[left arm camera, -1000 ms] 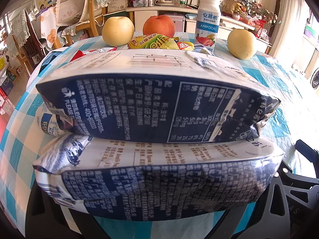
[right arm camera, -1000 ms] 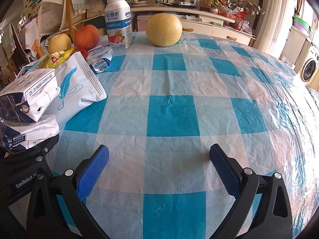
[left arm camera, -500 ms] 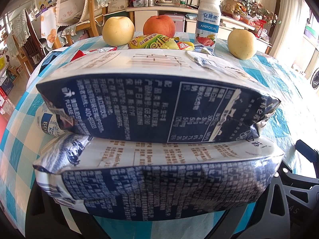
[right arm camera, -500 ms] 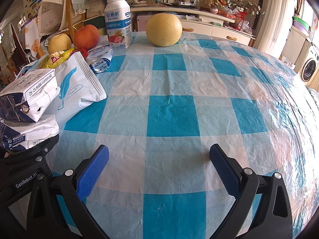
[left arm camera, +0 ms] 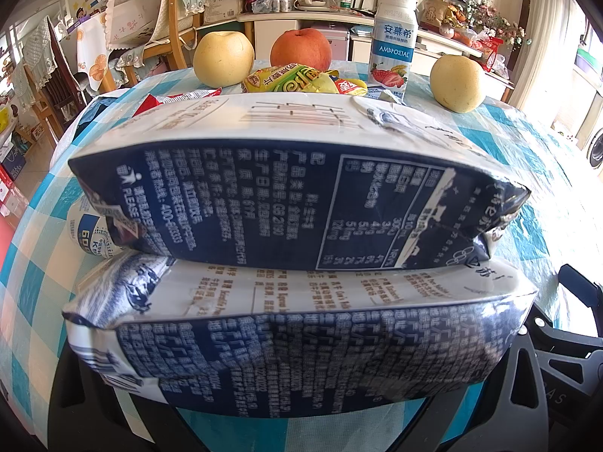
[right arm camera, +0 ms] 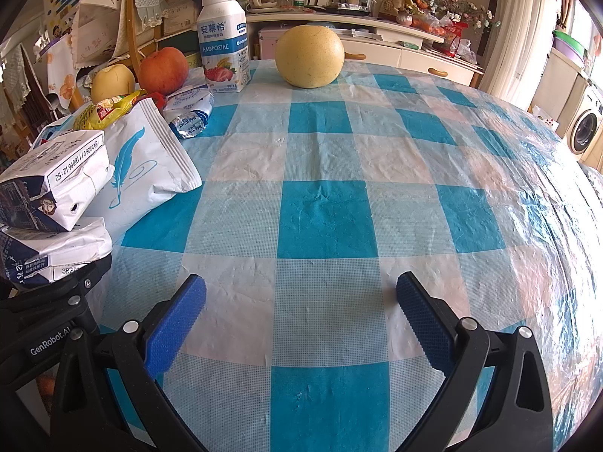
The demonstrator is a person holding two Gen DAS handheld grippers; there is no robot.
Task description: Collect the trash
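Starting on your left side: your left gripper (right arm camera: 56, 293) has two crushed milk cartons stacked right in front of its camera, the upper carton (left arm camera: 271, 188) sitting on the lower carton (left arm camera: 286, 346). They fill most of that view and hide the fingers, so I can't tell whether the left fingers are clamped on them or just sitting wide around them. From the right wrist view the same stack sits at the left edge of the bench (right arm camera: 324, 218), with the black frame of the left gripper just under the lower carton.

Right behind the stack there's a white pouch (right arm camera: 147, 165) with a blue feather on it, lying tilted against the cartons. A yellow snack wrapper (left arm camera: 301, 81) is just past that, plus a small crumpled white-and-blue packet (right arm camera: 190, 115) and a red wrapper (left arm camera: 181, 96) peeking over the top carton. Further back you've got a pear (left arm camera: 224, 58), a red apple (left arm camera: 301, 49), a yogurt bottle (right arm camera: 224, 41) standing upright, and another pear (right arm camera: 309, 56) off to its right.

Moving over to the right: your right gripper (right arm camera: 301, 320) hangs just above bare checked tablecloth, blue fingers (right arm camera: 175, 324) spread wide with nothing between them. All the trash is off to its left.
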